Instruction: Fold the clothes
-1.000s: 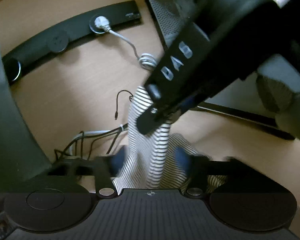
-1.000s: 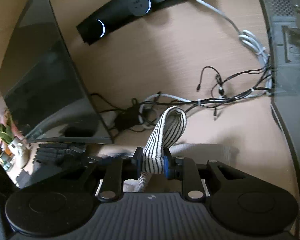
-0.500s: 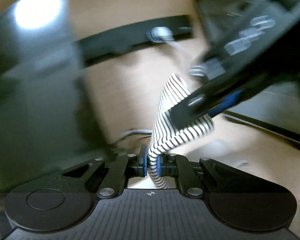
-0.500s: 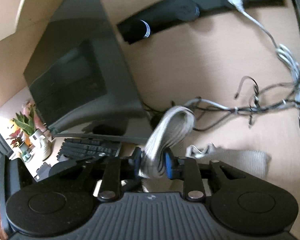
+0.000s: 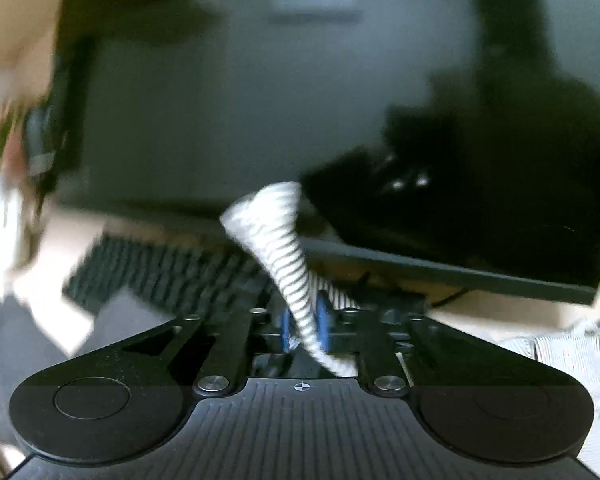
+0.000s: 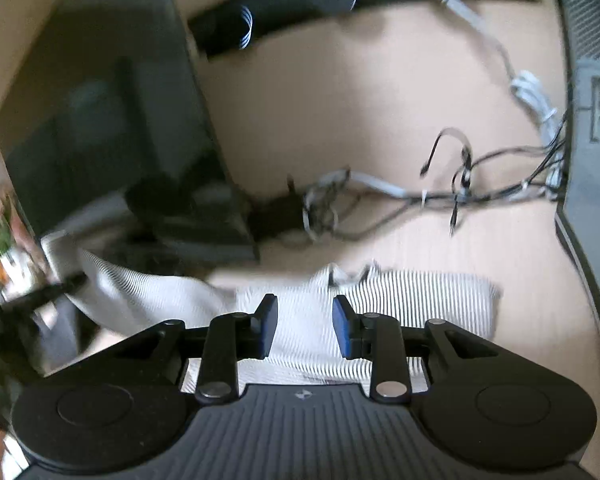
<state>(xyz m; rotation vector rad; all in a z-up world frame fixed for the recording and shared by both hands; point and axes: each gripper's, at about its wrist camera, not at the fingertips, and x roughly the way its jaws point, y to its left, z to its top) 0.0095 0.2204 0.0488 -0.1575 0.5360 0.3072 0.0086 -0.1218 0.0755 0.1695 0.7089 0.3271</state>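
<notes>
so r gripper (image 6: 305, 330) no longer has the cloth: 1 s ago and half a sec ago a rolled loop of the striped garment (image 6: 380, 304) stood pinched between its blue pads, now the jaws stand apart and are opening, nothing between them, fabric just lies flat below on the desk (image 6: 340, 120). l gripper (image 5: 305, 322) went the other way: 1 s ago its jaws were apart around the cloth, half a sec ago clamped tight on it, now the striped strip sits between the blue pads, pads look to be touching it, though the jaws are opening a bit. l view has swung too, from facing the bare desk + power strip to facing the dark monitor (image 5: 260, 100) and keyboard (image 5: 160, 276); heavy blur there.

meaning for task, my read: one end has been laid down by the r side, l side has carried its end across toward the monitor side, so a fold or a stretch-out is mid-way, not finished; l end not yet set down.

orientation: in r view garment lies flat, long axis running left-right across the frame, parallel to the desk front edge, near the cable tangle (image 6: 440, 196) but apart from it. its right end is a neat squared edge; its left end lifts and trails off toward the lower-left, under the monitor's corner. in l view the held bit rises out of the pads as a twisted rope, tilting up-left, tip flared; cant tell which garment part it is.
</notes>
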